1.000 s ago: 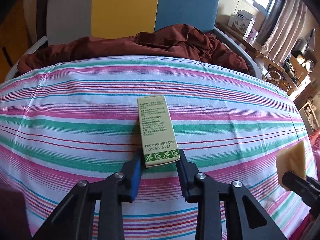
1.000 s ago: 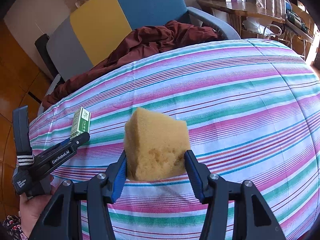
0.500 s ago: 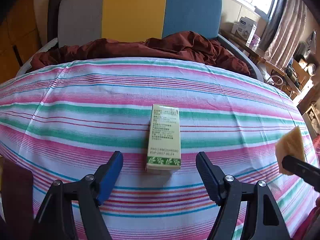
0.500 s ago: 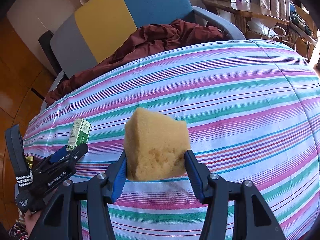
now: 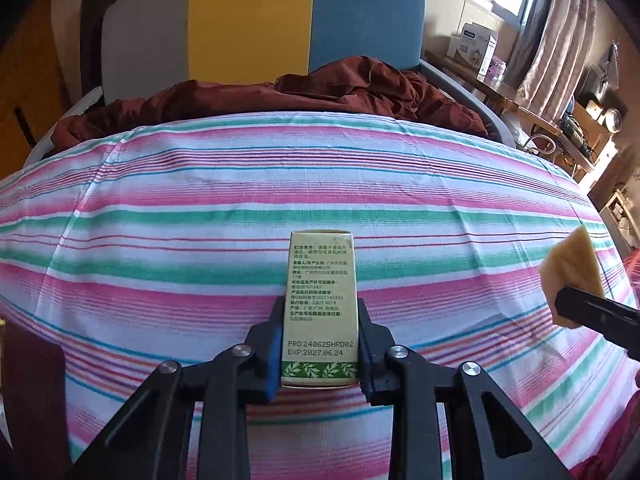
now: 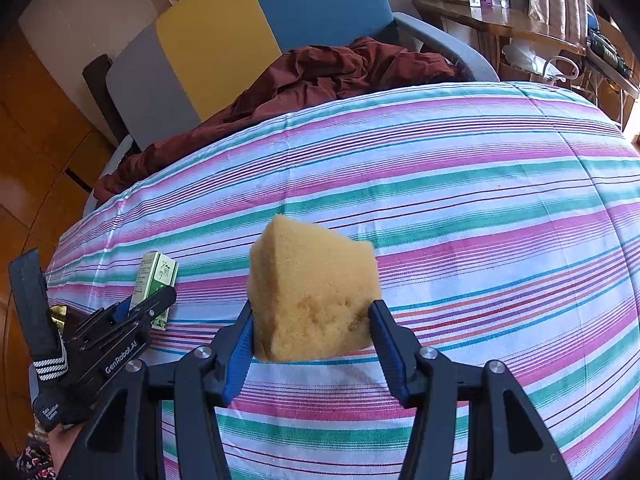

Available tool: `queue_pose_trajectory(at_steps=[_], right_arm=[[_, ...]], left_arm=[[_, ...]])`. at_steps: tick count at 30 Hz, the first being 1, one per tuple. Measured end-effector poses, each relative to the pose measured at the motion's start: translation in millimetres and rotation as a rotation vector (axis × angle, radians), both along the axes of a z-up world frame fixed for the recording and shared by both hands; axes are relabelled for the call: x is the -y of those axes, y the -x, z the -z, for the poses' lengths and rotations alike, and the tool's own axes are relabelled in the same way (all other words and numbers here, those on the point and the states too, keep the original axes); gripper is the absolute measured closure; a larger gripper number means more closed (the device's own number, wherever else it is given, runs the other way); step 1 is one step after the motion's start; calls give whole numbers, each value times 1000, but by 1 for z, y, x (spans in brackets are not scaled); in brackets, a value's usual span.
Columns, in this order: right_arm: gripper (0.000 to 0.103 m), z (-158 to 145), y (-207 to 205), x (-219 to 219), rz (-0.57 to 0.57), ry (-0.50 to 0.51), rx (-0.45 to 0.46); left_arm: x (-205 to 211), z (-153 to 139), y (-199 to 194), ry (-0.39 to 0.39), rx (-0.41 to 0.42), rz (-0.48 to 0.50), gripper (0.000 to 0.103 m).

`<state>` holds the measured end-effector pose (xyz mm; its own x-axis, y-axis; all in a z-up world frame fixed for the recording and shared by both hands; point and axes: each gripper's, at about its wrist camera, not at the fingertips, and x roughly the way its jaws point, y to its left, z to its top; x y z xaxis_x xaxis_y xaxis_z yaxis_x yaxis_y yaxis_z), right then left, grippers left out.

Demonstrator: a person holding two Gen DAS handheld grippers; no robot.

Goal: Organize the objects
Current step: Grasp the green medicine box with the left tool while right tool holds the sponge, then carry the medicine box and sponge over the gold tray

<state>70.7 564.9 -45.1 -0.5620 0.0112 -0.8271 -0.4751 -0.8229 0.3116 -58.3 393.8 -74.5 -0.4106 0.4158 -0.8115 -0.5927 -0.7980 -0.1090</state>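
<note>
Now the left gripper [image 5: 320, 346] is clamped on the green carton [image 5: 320, 304], low on the striped bedsheet [image 5: 200, 208]; the right gripper [image 6: 310, 332] pinches the yellow sponge [image 6: 312, 296] above it. The soft sponge may squeeze out and fall.

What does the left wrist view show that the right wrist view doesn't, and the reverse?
Left wrist only: the box's printed back with its date lines, clamped in the left gripper. Right wrist only: the sponge's full face between the right gripper's pads, and a hand holding the left gripper. Both: box, sponge, striped cloth, brown fabric.
</note>
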Motion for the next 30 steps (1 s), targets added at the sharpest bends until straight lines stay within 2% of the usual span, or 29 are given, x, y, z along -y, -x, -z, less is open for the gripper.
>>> queue_pose_trajectory(at_steps=[11, 18, 24, 30], right_arm=[[48, 0, 9, 27, -107, -76, -9], [48, -6, 10, 47, -179, -136, -46], [48, -10, 12, 64, -214, -141, -94], [48, -12, 11, 83, -255, -173, -142]], left_arm=[[81, -25, -55, -131, 53, -2, 73], [143, -49, -72, -200, 42, -26, 73], [194, -66, -65, -246, 30, -95, 73], [242, -73, -43, -285, 19, -208, 73]])
